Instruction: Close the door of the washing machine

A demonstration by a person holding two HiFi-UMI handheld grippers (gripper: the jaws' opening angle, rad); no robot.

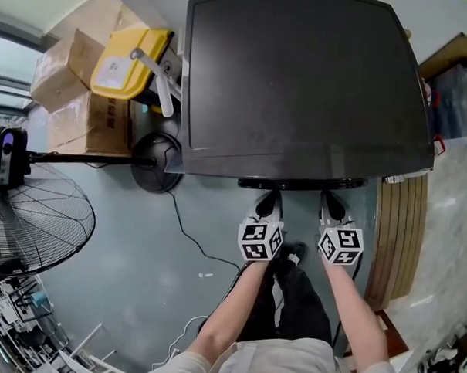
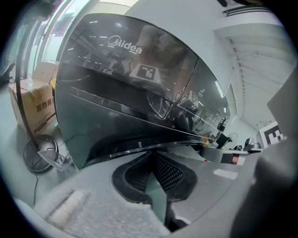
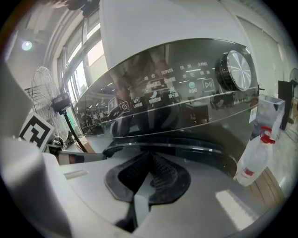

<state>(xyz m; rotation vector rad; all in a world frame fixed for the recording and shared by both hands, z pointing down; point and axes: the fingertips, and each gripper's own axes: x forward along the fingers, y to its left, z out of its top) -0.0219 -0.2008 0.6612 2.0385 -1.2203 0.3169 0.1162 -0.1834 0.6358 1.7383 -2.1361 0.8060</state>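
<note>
washing machine [image 1: 300,84]: door [image 1: 302,183] looks flush, likely shut. left gripper [image 1: 269,199], right gripper [image 1: 330,200]: jaws pressed together, empty, tips at door rim. latch unconfirmed.

Midea is printed on the washing machine [image 2: 125,83], upper left of the left gripper view. A cardboard box [image 2: 36,110] at left carries Chinese characters, too blurred to read.

The grey floor [image 1: 121,285] carries the washing machine [image 1: 300,84], a fan base [image 1: 156,164], cardboard boxes [image 1: 85,125] and a black cable [image 1: 186,235].
</note>
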